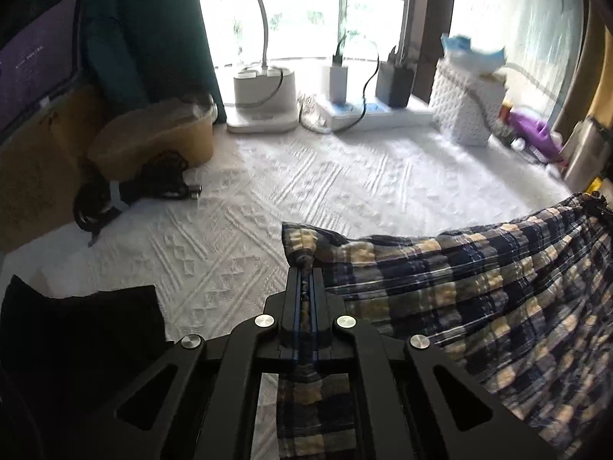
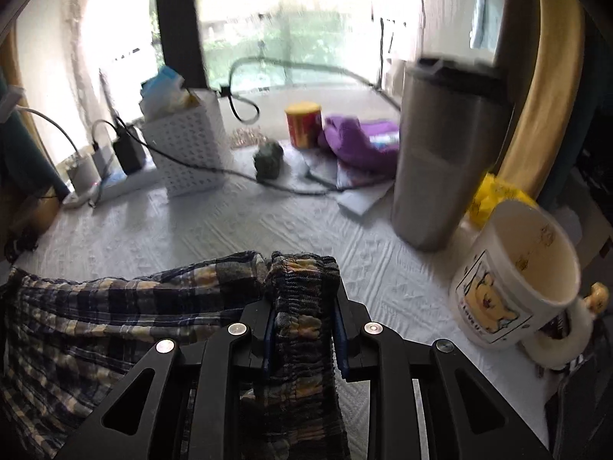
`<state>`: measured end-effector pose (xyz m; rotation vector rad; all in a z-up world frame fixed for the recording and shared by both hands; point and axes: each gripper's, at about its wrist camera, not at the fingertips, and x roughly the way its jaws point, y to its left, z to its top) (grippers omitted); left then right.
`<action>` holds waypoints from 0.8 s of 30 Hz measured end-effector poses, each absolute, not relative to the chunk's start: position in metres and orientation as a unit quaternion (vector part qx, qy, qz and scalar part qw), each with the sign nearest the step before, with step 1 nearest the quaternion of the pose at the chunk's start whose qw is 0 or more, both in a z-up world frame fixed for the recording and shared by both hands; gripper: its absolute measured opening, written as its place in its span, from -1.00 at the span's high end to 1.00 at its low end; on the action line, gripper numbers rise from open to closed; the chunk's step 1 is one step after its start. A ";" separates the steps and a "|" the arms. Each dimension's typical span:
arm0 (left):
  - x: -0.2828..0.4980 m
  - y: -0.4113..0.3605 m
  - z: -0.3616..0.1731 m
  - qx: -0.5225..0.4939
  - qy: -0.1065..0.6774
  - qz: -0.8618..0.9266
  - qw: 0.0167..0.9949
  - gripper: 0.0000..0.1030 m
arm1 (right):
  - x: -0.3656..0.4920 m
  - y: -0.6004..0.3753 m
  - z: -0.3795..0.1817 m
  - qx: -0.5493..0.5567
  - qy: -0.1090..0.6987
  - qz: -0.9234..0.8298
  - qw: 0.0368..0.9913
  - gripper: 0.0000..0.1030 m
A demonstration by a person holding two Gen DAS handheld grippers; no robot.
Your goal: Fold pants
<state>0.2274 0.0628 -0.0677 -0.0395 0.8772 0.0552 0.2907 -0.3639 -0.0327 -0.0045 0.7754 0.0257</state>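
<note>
- Left wrist view: left gripper (image 1: pixel 305 268) pinched tight on a thin fold at the corner of the plaid pants (image 1: pixel 479 280), cloth squeezed between the blue-edged fingers (image 1: pixel 295 291) and hanging below them.
- Pants stretched rightward from that pinch, raised above the white textured tablecloth (image 1: pixel 268 199).
- Farther out: black cloth (image 1: pixel 76 329) at lower left, tan lidded container (image 1: pixel 153 134) and white charging dock (image 1: pixel 264 96) toward the window.
- Right wrist view: right gripper (image 2: pixel 302 299) clamped on the thick gathered waistband of the pants (image 2: pixel 95 306), fingers (image 2: pixel 339 329) held apart by the bunched cloth.
- Fabric spread leftward from the clamp.
- Beyond, on the right: cartoon mug (image 2: pixel 517 280), steel tumbler (image 2: pixel 440 153), purple cloth (image 2: pixel 360 142), red can (image 2: pixel 302 122); white perforated basket (image 2: pixel 187 149) to the left.
</note>
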 end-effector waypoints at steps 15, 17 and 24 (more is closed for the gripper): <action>0.195 0.105 -0.053 -0.058 0.426 0.105 0.897 0.08 | 0.263 -0.396 -0.026 -0.016 0.360 -0.037 0.932 -0.43; 0.183 0.103 -0.050 -0.057 0.424 0.101 0.898 0.08 | 0.246 -0.397 -0.023 -0.015 0.355 -0.032 0.934 -0.43; 0.136 0.085 -0.059 -0.078 0.432 0.065 0.896 0.07 | 0.191 -0.397 -0.022 -0.018 0.350 -0.020 0.936 -0.43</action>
